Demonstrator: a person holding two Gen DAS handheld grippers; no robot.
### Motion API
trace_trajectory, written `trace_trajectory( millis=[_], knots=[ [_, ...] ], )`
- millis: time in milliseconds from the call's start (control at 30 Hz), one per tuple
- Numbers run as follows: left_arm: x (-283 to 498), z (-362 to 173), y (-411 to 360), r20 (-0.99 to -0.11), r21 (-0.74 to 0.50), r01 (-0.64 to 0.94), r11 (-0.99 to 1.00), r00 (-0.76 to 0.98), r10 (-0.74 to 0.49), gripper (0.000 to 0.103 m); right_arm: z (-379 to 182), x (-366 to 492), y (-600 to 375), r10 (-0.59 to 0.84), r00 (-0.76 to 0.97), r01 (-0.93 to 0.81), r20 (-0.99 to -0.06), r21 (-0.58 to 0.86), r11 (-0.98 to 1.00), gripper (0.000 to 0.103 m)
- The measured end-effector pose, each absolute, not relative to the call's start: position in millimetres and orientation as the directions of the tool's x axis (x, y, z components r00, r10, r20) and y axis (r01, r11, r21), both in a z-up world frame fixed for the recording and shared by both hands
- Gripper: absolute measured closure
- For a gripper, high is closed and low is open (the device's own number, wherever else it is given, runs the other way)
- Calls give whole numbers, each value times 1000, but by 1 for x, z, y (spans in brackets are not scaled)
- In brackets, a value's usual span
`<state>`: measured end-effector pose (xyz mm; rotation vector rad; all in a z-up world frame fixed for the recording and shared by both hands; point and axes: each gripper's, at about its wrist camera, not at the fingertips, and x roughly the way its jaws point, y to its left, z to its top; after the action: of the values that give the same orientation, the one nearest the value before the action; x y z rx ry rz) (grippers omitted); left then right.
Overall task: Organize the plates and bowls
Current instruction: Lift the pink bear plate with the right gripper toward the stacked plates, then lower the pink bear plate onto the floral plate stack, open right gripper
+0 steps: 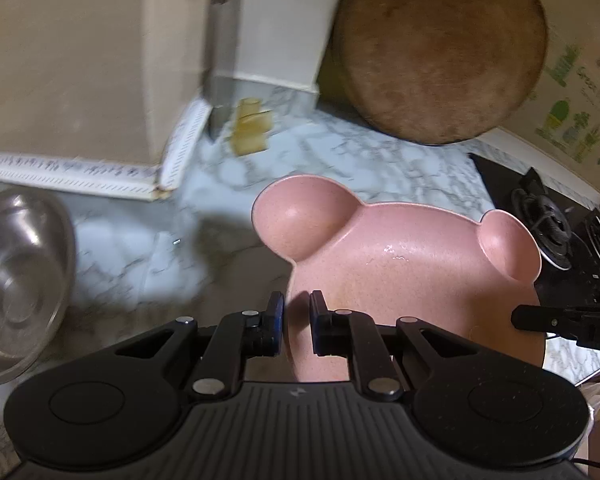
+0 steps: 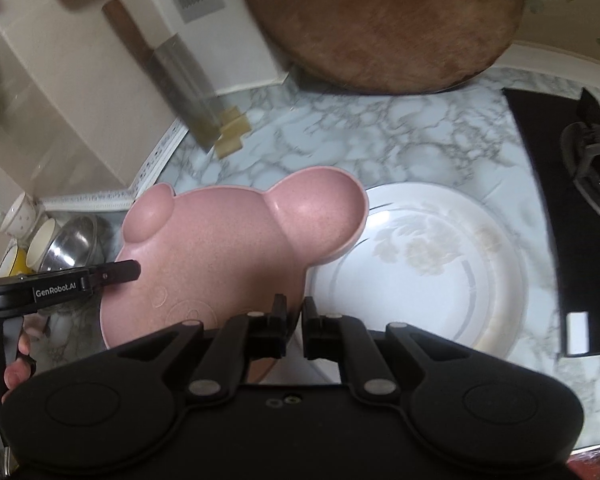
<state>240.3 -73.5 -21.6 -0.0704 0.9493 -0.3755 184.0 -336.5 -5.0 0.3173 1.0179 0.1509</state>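
Note:
A pink bear-shaped plate (image 1: 404, 256) with two round ear wells is held above the marble counter. My left gripper (image 1: 297, 320) is shut on its left rim; it also shows in the right wrist view (image 2: 116, 274). My right gripper (image 2: 295, 322) is shut on the plate's (image 2: 228, 248) right rim, and its finger shows at the right edge of the left wrist view (image 1: 540, 318). A white dinner plate (image 2: 432, 264) with a faint floral print lies on the counter, partly under the pink plate. A steel bowl (image 1: 16, 280) lies at the left.
A round wooden chopping board (image 1: 440, 48) leans against the back wall. A black gas hob (image 2: 580, 184) is at the right. A cleaver (image 2: 168, 64) hangs by a beige cabinet (image 1: 68, 64). Cups (image 2: 32, 236) and a steel bowl (image 2: 72, 244) stand at the left.

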Motion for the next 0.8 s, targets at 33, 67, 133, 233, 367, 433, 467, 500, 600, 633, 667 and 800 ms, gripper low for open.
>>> trace_trajectory(
  millis=[33, 67, 133, 233, 367, 433, 467, 500, 600, 633, 667, 800],
  knots=[
    [241, -19, -80, -778, -222, 289, 931, 523, -348, 90, -3, 183, -342, 267, 525, 28, -808, 329, 944, 95],
    [241, -17, -87, -776, -220, 298, 929, 523, -352, 90, -1, 181, -348, 263, 529, 33, -807, 329, 944, 95],
    [241, -14, -99, -773, -219, 315, 924, 522, -361, 90, 2, 178, -360, 253, 538, 42, -804, 326, 945, 95],
    [240, -10, -119, -768, -204, 351, 914, 522, -372, 90, 4, 173, -376, 232, 549, 58, -803, 313, 948, 95],
    [238, -10, -141, -770, -198, 378, 905, 511, -382, 90, 7, 168, -395, 204, 554, 72, -807, 291, 954, 95],
    [238, -11, -152, -775, -191, 388, 902, 505, -381, 90, 8, 165, -402, 193, 553, 69, -811, 276, 959, 95],
    [238, -13, -157, -777, -188, 389, 902, 503, -379, 90, 8, 164, -406, 189, 551, 65, -813, 268, 961, 95],
    [238, -14, -161, -780, -188, 391, 901, 499, -379, 90, 7, 164, -409, 189, 546, 59, -816, 263, 963, 95],
    [239, -19, -175, -787, -185, 400, 898, 486, -379, 90, 2, 164, -422, 204, 528, 39, -824, 264, 964, 94],
    [239, -21, -179, -791, -185, 403, 896, 480, -380, 90, -1, 165, -427, 207, 522, 43, -828, 267, 963, 94],
    [239, -22, -184, -793, -175, 408, 896, 481, -373, 90, -5, 167, -432, 208, 516, 50, -831, 272, 961, 94],
    [236, -32, -205, -813, -136, 427, 894, 468, -347, 90, -20, 170, -448, 209, 499, 67, -841, 278, 958, 94]
  ],
)
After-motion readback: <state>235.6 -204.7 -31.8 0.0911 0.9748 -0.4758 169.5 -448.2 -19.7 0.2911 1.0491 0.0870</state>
